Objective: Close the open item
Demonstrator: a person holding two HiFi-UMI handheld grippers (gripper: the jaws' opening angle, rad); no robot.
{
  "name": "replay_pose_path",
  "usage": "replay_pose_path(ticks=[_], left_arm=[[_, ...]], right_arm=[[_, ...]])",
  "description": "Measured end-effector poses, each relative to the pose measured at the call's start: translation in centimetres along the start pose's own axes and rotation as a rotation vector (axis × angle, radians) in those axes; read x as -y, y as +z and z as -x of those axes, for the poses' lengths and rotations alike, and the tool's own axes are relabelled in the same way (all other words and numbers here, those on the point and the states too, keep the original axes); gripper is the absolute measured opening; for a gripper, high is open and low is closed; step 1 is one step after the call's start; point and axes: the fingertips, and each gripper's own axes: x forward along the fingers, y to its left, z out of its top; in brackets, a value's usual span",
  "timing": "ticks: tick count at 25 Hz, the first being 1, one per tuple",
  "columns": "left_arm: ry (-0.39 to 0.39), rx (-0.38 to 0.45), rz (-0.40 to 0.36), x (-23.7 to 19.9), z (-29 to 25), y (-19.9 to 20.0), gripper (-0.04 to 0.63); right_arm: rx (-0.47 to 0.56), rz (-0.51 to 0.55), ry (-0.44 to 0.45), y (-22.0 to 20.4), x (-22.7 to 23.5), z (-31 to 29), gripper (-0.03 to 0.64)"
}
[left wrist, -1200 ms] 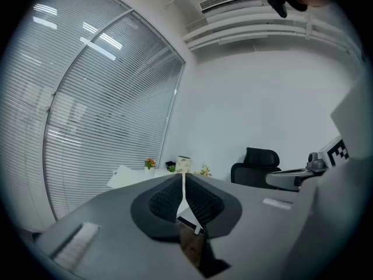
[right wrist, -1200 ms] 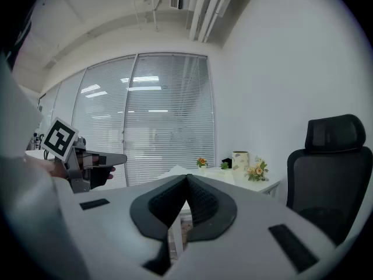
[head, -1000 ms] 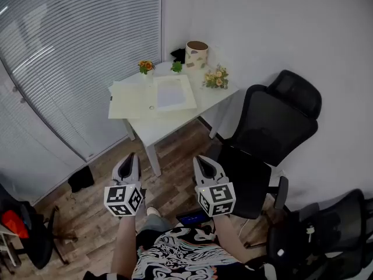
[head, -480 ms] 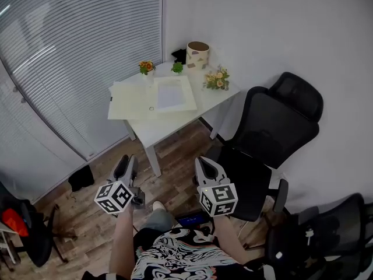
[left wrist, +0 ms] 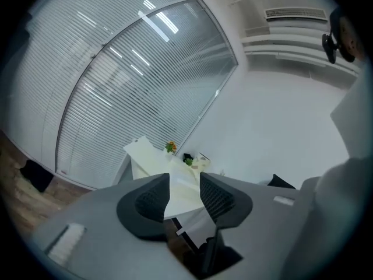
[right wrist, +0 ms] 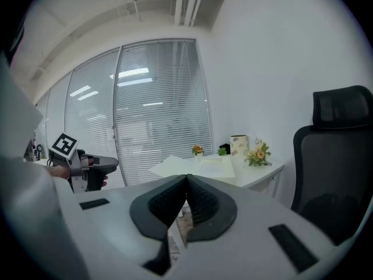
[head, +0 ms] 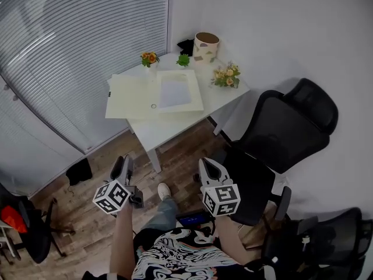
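An open cream folder (head: 133, 97) lies flat on the white table (head: 169, 128), with a white sheet (head: 176, 90) on its right half. Both grippers hang well short of the table, over the wooden floor. My left gripper (head: 122, 164) is opening its jaws, and nothing is between them. In the left gripper view the left gripper (left wrist: 184, 194) points at the far folder (left wrist: 147, 154). My right gripper (head: 208, 165) is shut and empty. In the right gripper view the right gripper (right wrist: 187, 181) also faces the folder (right wrist: 189, 165).
On the table's far edge stand a patterned beige pot (head: 206, 45), orange flowers (head: 150, 58), a small green plant (head: 184, 59) and a yellow bouquet (head: 227, 75). A black office chair (head: 285, 133) stands right of the table. Window blinds (head: 70, 45) run along the left.
The left gripper's jaws have gone from shut to open, and it has turned and shifted a little left. The table now sits slightly closer in the head view.
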Motion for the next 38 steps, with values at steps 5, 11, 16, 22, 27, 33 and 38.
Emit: replay_pose_path(ticks=[5,11,16,22,27,33,38], left_arm=[[0.047,-0.004,0.063,-3.5,-5.6,0.6,0.158],[0.147,-0.073,0.045,-8.8,-12.8,0.8,0.17],[0.196,-0.124,0.1,-12.9,-17.3,0.0,0.17],[0.206,-0.163,0.165,-16.6,-21.5,-1.3,0.206],[0.223,-0.185,0.273,-19.2,-24.0,-2.4,0.216],[0.23,-0.171,0.369,-21.0,-25.7,-2.3,0.216],[0.232,-0.14,0.394,-21.5,-26.2,-1.5,0.214]], right_arm=[[-0.056,0.019,0.0,0.0,2.8,-5.9,0.003],[-0.109,0.019,-0.017,0.5,5.9,-12.8,0.003],[-0.159,0.021,-0.018,0.6,7.4,-18.0,0.003],[-0.239,0.036,-0.009,-1.4,8.9,-22.3,0.003],[-0.279,0.021,-0.06,-2.6,11.1,-24.4,0.003],[-0.297,0.003,-0.122,-2.7,13.2,-24.9,0.003],[-0.3,0.012,-0.153,-2.3,14.3,-24.8,0.003]])
